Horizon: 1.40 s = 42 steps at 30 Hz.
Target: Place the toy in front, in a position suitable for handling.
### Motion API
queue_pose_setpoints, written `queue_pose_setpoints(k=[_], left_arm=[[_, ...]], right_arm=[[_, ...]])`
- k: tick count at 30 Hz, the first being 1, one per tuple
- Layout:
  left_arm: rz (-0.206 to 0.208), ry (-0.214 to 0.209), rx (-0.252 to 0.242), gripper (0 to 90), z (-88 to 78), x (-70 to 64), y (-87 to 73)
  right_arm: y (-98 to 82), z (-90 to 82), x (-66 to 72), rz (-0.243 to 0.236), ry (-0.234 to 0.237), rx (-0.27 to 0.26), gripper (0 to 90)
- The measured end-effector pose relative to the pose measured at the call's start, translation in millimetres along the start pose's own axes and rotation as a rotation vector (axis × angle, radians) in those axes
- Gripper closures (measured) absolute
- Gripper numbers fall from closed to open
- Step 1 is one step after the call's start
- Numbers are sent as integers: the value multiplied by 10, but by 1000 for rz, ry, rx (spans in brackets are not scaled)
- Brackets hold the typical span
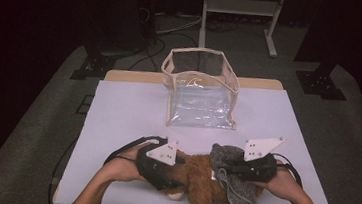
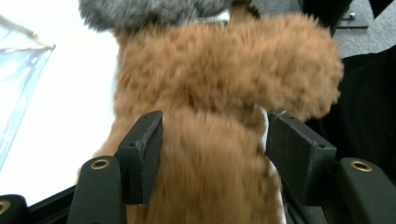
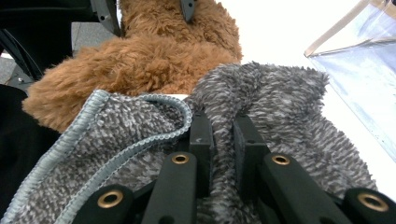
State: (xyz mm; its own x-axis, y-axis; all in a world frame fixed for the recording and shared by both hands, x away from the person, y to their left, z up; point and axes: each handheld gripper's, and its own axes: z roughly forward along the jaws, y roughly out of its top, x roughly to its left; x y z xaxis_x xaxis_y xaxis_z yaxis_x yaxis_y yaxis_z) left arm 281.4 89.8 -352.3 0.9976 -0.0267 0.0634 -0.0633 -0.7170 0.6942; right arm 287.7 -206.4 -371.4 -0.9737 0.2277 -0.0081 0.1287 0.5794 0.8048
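On the near edge of the white table [image 1: 128,107] the left gripper [image 1: 174,174] lies at the left end of a brown plush toy [image 1: 196,179]. In the left gripper view its jaws stand apart on either side of the brown fur, and the blur hides whether the pads press it. To the right, the right gripper [image 1: 235,168] has its jaws nearly closed, pinching a fold of the grey fuzzy garment [image 3: 280,107] that covers the toy's right end; what lies under that cloth is hidden. Farther back, mid-table, stands a clear bag [image 1: 201,91] with cream trim, its mouth open upward
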Motion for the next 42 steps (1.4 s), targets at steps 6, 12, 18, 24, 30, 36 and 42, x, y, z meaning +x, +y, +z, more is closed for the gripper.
queue_pose_setpoints(k=[6,12,18,24,30,36,42], left_arm=[[-5,-20,32,362,113,129,70],[-81,-33,35,349,88,289,-3],[-119,-71,71,259,196,354,4],[-116,-101,140,215,404,368,16],[-61,-76,156,452,397,360,88],[-69,-8,77,568,309,394,74],[-49,55,60,593,242,494,99]], right_arm=[[8,5,11,-8,1,3,799],[-3,6,38,-12,9,4,800],[-5,20,96,-24,17,10,802],[-6,23,150,-40,23,12,802],[-7,4,116,-37,6,-2,800],[14,-63,-20,-3,-28,-24,795],[100,-93,-167,4,-52,-18,790]])
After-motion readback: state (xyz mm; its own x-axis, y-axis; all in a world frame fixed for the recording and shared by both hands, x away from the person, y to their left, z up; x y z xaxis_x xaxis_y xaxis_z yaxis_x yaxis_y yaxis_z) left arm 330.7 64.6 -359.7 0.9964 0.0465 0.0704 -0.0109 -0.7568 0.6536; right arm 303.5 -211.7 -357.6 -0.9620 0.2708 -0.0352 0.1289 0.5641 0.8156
